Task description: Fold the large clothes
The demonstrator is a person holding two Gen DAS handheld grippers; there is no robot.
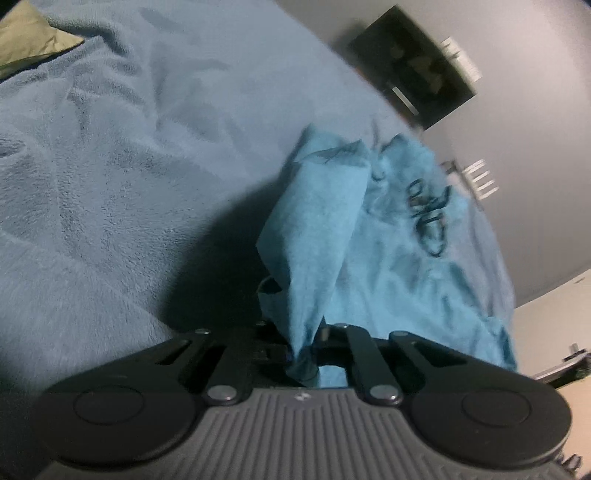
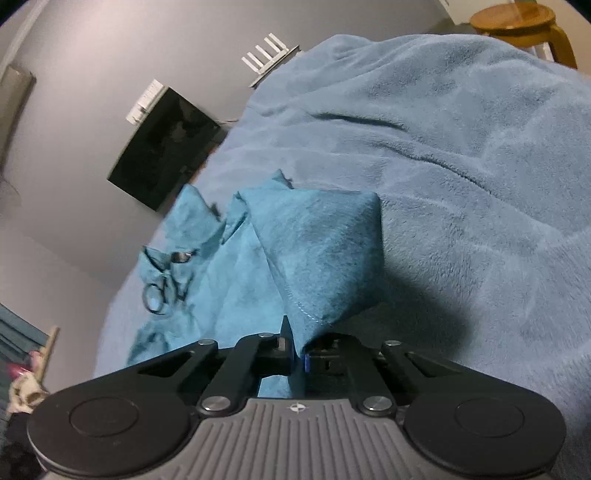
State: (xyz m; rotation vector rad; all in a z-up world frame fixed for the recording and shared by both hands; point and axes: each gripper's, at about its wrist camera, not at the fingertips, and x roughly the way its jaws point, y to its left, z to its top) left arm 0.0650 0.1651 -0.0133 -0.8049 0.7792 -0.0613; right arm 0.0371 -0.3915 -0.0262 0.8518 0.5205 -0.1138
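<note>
- left wrist view, far left: a corner of olive-tan fabric (image 1: 26,37) lies at the top edge on the pale blue fleece blanket (image 1: 129,155) that covers the bed.
- the fleece blanket is rumpled into soft ridges and fills most of the left half of that view, with a dark shadow on it just ahead of the tool.
- the left gripper (image 1: 301,349) shows at the bottom, its black linkage arms drawn in and its jaws pressed together on a fold of the large teal garment (image 1: 325,221).
- the pinched fold rises from the jaws as a lifted, tent-like flap; the rest of the teal garment spreads to the right across the blanket, with a dark printed loop design (image 1: 428,218) on it, blurred.
- beyond the bed edge stands a black glossy box-like object (image 1: 413,70) against a grey wall (image 1: 517,44); what it is i cannot tell.
- right wrist view, left side: the same black object (image 2: 162,147) and grey wall (image 2: 74,74), with a white slatted piece (image 2: 269,55) near the bed's far edge.
- the teal garment (image 2: 314,251) lies at the middle, bunched, its dark print (image 2: 162,280) to the left.
- the right gripper (image 2: 299,356) holds a stitched edge of it, jaws clamped tight on the cloth, which peaks upward from them.
- to the right the blanket (image 2: 461,166) stretches away, and a round wooden stool (image 2: 517,18) stands at the top right corner.
</note>
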